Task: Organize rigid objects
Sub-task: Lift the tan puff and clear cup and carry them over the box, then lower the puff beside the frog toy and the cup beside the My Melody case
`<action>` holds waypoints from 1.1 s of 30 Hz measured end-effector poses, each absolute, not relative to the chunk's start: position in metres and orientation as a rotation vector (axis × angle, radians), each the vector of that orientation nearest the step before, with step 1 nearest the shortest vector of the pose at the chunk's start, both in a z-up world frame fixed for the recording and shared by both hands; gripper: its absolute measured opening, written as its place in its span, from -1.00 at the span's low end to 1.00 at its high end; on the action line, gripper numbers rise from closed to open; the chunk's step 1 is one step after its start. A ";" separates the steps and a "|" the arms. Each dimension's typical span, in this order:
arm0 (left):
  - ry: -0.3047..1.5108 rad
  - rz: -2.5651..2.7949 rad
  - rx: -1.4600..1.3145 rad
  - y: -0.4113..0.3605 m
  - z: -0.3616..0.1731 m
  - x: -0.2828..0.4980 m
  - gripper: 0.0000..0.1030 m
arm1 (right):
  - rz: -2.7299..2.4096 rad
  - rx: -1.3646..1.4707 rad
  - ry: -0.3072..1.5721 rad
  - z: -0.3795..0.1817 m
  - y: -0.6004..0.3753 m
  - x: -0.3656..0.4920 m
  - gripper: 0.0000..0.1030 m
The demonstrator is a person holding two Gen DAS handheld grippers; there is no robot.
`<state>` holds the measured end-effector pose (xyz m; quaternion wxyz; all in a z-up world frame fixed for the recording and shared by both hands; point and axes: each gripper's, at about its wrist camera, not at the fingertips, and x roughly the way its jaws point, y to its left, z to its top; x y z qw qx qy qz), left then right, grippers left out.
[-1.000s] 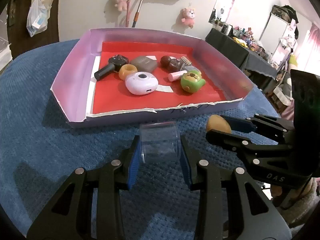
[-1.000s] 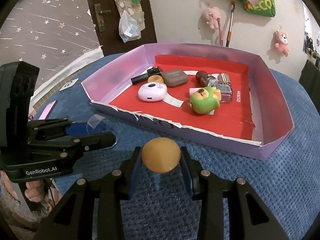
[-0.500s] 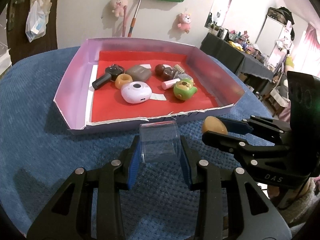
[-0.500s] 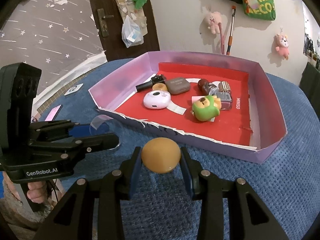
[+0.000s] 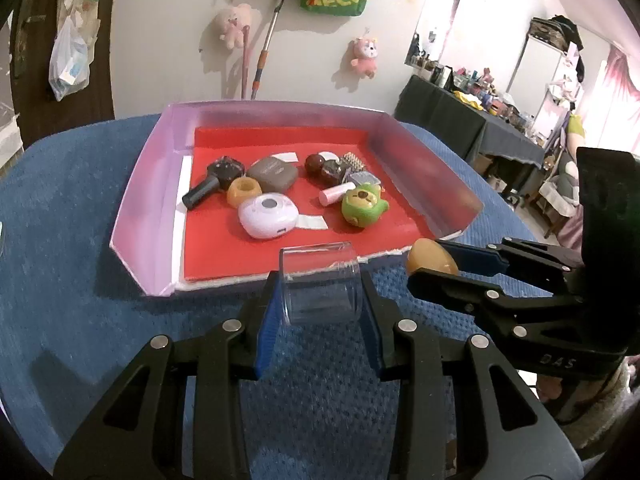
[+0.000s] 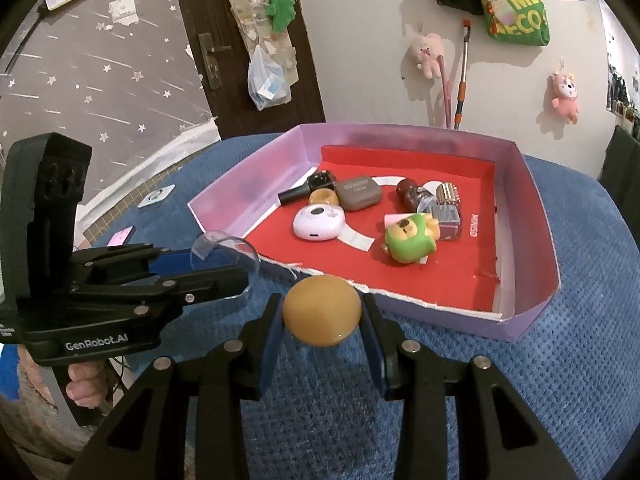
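My left gripper [image 5: 320,312] is shut on a clear plastic cylinder [image 5: 320,280], held above the blue cloth just in front of the tray's near wall. My right gripper [image 6: 322,320] is shut on an amber rounded lump [image 6: 322,310], also in front of the tray. In the left wrist view the right gripper [image 5: 434,264] sits to the right with the amber lump [image 5: 430,260] at its tip. The right wrist view shows the left gripper [image 6: 224,262] at the left with the clear cylinder [image 6: 224,248]. The purple tray [image 5: 148,200] with a red floor holds several small objects.
Inside the tray lie a white oval device [image 5: 268,216], a green frog toy [image 5: 362,210], a grey case [image 5: 272,174], an orange ring [image 5: 244,192] and a black handled tool [image 5: 210,184]. Blue cloth [image 5: 60,280] covers the table. A hand [image 6: 86,388] grips the left handle.
Both views have tilted up a little, so the tray sits lower and farther in the picture. Both grippers keep their hold on the same objects.
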<state>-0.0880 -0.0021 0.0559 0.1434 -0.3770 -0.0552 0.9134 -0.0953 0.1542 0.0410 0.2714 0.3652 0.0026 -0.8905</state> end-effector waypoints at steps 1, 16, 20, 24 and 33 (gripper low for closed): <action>-0.155 2.635 -1.084 -0.002 0.057 -0.090 -0.34 | -2.398 0.980 0.005 0.042 0.154 -0.096 -0.22; -0.141 2.605 -1.123 -0.003 0.055 -0.132 -0.34 | -2.365 1.021 -0.051 0.050 0.163 -0.138 -0.22; -0.137 2.569 -1.171 -0.001 0.048 -0.142 -0.34 | -2.324 1.100 -0.080 0.040 0.164 -0.158 -0.22; -0.151 2.528 -1.225 0.000 0.039 -0.153 -0.34 | -2.291 1.169 -0.091 0.030 0.165 -0.171 -0.22; -0.199 2.469 -1.315 -0.003 0.020 -0.169 -0.34 | -2.255 1.250 -0.106 0.012 0.163 -0.189 -0.22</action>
